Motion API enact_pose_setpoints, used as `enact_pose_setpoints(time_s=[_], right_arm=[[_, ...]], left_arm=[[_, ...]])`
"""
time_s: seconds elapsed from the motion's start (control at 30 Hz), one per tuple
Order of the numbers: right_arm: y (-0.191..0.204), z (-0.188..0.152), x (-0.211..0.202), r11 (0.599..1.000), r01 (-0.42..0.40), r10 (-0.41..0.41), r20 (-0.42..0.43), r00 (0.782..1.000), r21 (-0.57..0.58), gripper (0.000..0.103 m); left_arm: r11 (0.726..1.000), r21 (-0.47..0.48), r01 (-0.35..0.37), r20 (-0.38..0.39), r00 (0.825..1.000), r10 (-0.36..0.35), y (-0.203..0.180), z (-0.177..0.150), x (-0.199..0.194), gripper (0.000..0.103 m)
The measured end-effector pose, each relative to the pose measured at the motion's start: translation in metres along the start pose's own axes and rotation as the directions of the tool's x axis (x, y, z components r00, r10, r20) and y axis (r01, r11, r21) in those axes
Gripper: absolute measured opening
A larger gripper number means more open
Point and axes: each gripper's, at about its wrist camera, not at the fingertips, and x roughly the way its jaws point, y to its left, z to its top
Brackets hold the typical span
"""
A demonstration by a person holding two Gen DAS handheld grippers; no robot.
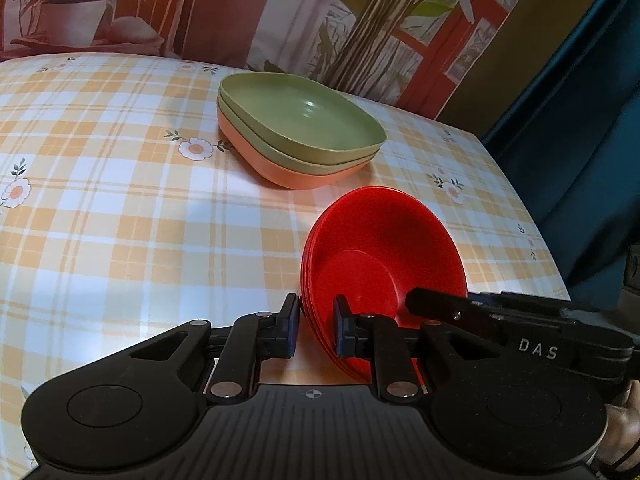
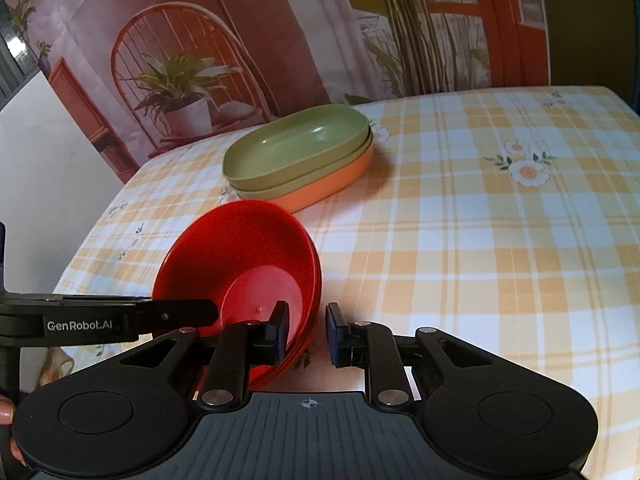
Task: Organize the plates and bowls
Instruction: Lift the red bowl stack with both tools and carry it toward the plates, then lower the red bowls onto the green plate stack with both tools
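A nested stack of red bowls (image 1: 380, 248) (image 2: 240, 252) stands tilted near the front of the checked tablecloth (image 1: 120, 200) (image 2: 480, 240). My left gripper (image 1: 316, 322) is shut on the stack's near rim, one pad outside and one inside. From the other side my right gripper (image 2: 306, 328) straddles the rim. Its inner pad lies against the bowl and its outer pad stands a sliver away, so it is open. Behind the bowls sit two green plates (image 1: 304, 120) (image 2: 296, 140), stacked on an orange plate (image 1: 280, 172) (image 2: 332, 184).
A printed backdrop (image 2: 180, 80) of plants and a chair hangs right behind the table. A dark blue curtain (image 1: 580, 120) borders the table's right edge in the left wrist view. A white wall (image 2: 40, 160) lies past its left edge in the right wrist view.
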Motion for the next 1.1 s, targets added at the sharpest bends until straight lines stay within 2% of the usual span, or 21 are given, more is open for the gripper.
enact_pose_setpoints(time_s=[0.23,0.5,0.8,1.1], right_arm=[[-0.001,0.002,-0.003,1.0,0.0,0.0,0.007,1.0,0.028,0.013],[0.004,0.02,-0.01,1.0,-0.013,0.012,0.044,0.999,0.016,0.013],[0.009,0.052,-0.019,1.0,-0.023,0.024,0.094,0.995,-0.012,0.012],[0.017,0.098,-0.02,0.999,-0.024,0.029,0.137,0.99,-0.043,0.012]], left_arm=[[1.0,0.017,-0.005,0.004,1.0,0.005,-0.003,0.001,-0.005,0.019],[0.999,0.029,-0.014,0.043,0.999,0.013,-0.01,0.015,-0.017,0.019],[0.999,0.042,-0.017,0.108,0.994,0.012,-0.016,0.038,-0.028,0.019],[0.999,0.043,-0.019,0.156,0.988,0.012,-0.02,0.065,-0.032,0.019]])
